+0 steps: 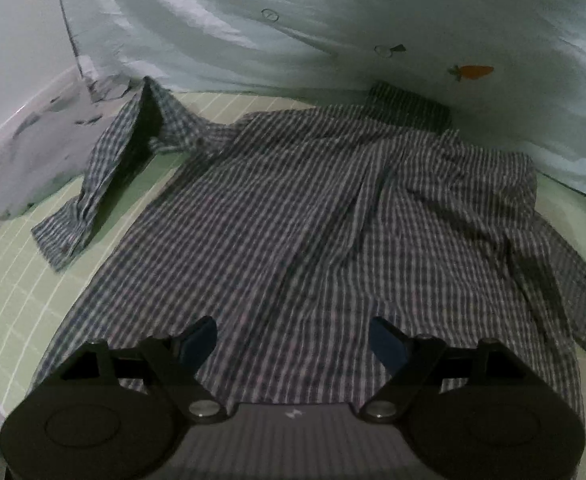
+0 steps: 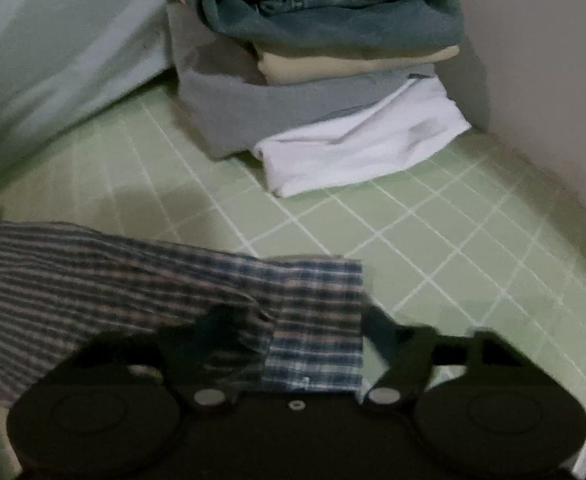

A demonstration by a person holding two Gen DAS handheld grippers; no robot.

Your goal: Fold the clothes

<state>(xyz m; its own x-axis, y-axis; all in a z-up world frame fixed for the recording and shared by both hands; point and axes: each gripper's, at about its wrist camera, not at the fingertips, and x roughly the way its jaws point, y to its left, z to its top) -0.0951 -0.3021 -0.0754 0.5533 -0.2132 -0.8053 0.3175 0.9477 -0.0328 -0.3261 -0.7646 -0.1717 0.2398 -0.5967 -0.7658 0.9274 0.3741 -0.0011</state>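
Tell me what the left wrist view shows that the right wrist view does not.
Only the left wrist view: the checked shirt's whole body spread flat, one sleeve bent beside it, and the carrot-print sheet.
Only the right wrist view: a stack of folded clothes by the wall, and a shirt cuff between the right tool's fingers.
Both: the shirt and the green grid mat.

Left wrist view: mounted behind the left tool (image 1: 293, 340), looking forward and steeply down over the checked shirt (image 1: 313, 208), which fills most of the picture; a pale patterned quilt (image 1: 333, 20) closes the far side. Near range.

Right wrist view: mounted behind the right tool (image 2: 297, 332), angled down at the green gridded sheet (image 2: 433, 248), facing a stack of folded clothes (image 2: 317, 68) by a wall. Near range.

Shared: the shirt, its sleeve end only in the right view, and the green sheet.
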